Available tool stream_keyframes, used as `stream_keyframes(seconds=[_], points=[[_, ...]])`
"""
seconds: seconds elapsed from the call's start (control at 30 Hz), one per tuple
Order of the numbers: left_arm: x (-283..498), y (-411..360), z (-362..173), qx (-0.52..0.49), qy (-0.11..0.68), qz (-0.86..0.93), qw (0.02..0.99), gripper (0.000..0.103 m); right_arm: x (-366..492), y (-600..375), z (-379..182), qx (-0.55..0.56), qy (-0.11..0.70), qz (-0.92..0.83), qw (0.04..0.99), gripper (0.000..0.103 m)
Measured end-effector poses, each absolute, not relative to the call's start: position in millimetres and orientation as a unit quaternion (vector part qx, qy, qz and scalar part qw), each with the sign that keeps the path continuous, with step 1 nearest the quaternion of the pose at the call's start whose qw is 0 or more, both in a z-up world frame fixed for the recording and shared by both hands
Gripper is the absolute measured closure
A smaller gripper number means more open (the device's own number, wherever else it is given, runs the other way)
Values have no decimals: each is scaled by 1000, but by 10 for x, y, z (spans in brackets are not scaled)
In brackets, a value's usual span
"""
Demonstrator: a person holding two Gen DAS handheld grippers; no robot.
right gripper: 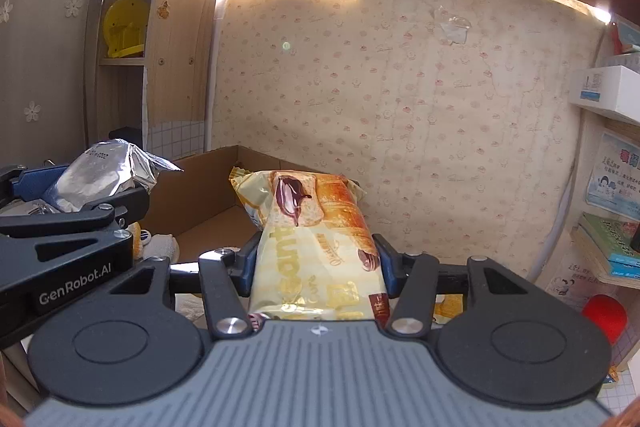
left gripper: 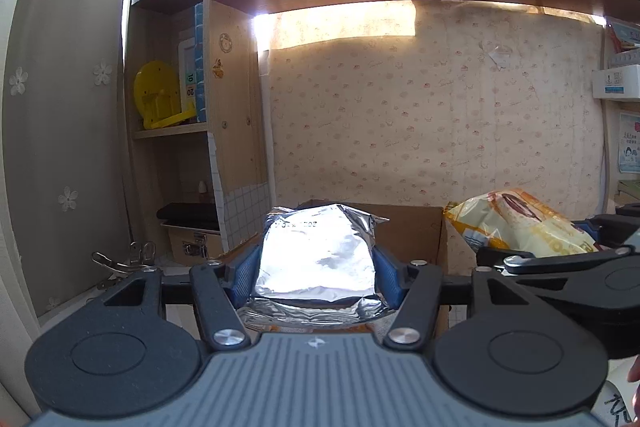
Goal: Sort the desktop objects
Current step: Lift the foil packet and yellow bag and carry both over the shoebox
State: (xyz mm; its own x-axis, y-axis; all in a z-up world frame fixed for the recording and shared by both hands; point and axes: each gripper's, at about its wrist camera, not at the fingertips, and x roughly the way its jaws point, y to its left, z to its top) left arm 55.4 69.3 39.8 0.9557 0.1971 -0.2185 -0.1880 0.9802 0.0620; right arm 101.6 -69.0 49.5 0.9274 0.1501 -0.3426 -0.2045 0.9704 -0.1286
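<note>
A crinkled silver foil packet [left gripper: 316, 259] sits clenched in the left claw [left gripper: 316, 277] and a yellow croissant snack bag [right gripper: 320, 247] in the right claw [right gripper: 318, 267], both held up near an open brown cardboard box [right gripper: 208, 195].

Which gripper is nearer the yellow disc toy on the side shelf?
Left. The left gripper, holding the foil packet, is on the yellow disc toy's side; the right gripper is further away.
</note>
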Motion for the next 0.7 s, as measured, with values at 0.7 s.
stream_keyframes(seconds=[0.7], points=[[857,1207,143,-2,152,124,981,41,1507,-73,338,-106,195,135,966,49]])
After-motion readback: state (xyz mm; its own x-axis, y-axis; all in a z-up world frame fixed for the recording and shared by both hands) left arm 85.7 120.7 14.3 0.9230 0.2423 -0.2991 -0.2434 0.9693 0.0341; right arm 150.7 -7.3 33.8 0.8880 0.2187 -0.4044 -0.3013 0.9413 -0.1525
